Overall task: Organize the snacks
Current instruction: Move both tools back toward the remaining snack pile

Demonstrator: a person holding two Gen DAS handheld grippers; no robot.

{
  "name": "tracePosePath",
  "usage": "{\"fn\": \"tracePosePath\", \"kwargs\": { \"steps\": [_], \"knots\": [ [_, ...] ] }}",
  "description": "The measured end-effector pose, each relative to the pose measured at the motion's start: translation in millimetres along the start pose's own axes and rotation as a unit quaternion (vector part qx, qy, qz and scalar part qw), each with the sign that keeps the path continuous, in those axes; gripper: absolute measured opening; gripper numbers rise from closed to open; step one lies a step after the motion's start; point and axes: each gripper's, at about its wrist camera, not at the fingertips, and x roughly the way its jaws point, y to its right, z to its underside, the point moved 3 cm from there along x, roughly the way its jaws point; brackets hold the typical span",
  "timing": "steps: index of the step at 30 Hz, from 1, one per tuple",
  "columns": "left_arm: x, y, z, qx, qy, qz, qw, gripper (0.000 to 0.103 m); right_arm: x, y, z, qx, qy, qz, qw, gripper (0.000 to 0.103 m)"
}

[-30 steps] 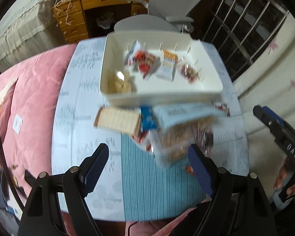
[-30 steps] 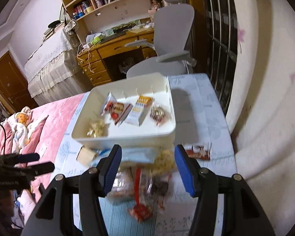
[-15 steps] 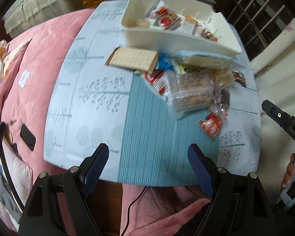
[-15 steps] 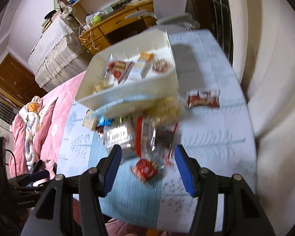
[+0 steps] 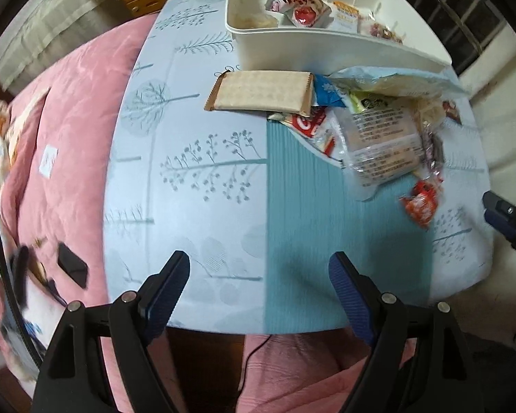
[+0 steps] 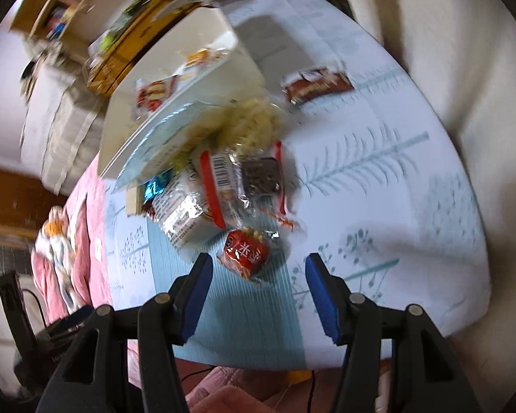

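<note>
The left gripper (image 5: 259, 275) hangs over the near part of the table (image 5: 189, 179), pointing down. Its jaws are wide apart and nothing is between them. Under it lies only the blue striped mat (image 5: 313, 227).

The right gripper (image 6: 258, 277) is near the front edge of the table too, tilted down. Its jaws are part way open and hold nothing. Just past its tips, on the mat, lies a small red pack (image 6: 246, 251). In the left view that same red pack (image 5: 421, 203) is off to the right, and the tip of the right gripper (image 5: 498, 213) shows at the right edge.

Farther in is the pile of snacks (image 5: 378, 130). It has a clear bag with print on it (image 6: 189, 206), a dark pack with red edges (image 6: 261, 175) and a bag of pale curly bits (image 6: 247, 127). A tan cracker pack (image 5: 261, 91) lies flat at the left of the pile. A brown pack (image 6: 318, 84) lies alone, well apart on the right.

Behind the pile sits a white bin (image 5: 313, 43). A few snacks are already in it. A pink blanket (image 5: 75, 110) lies left of the table.
</note>
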Motion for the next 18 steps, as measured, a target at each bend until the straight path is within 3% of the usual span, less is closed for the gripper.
{"fn": "tracePosePath", "kwargs": {
  "steps": [5,11,14,18],
  "knots": [
    [8.0,-13.6,-16.4,0.062,0.007,-0.014,0.9980,0.082,9.1,2.5,9.5,0.075,0.007,-0.002,0.997,0.056],
    [22.2,-25.8,-37.0,0.144,0.034,-0.025,0.9886,0.082,20.7,-0.3,25.4,0.151,0.022,-0.001,0.988,0.056],
    [28.8,-29.8,-46.6,0.191,0.064,-0.023,0.9793,0.082,25.9,-4.1,33.6,0.176,0.033,0.006,0.984,0.056],
    [42.7,-31.2,-58.2,0.269,0.104,-0.013,0.9575,0.082,31.8,-10.0,44.2,0.196,0.047,0.021,0.979,0.056]
  ]
}}
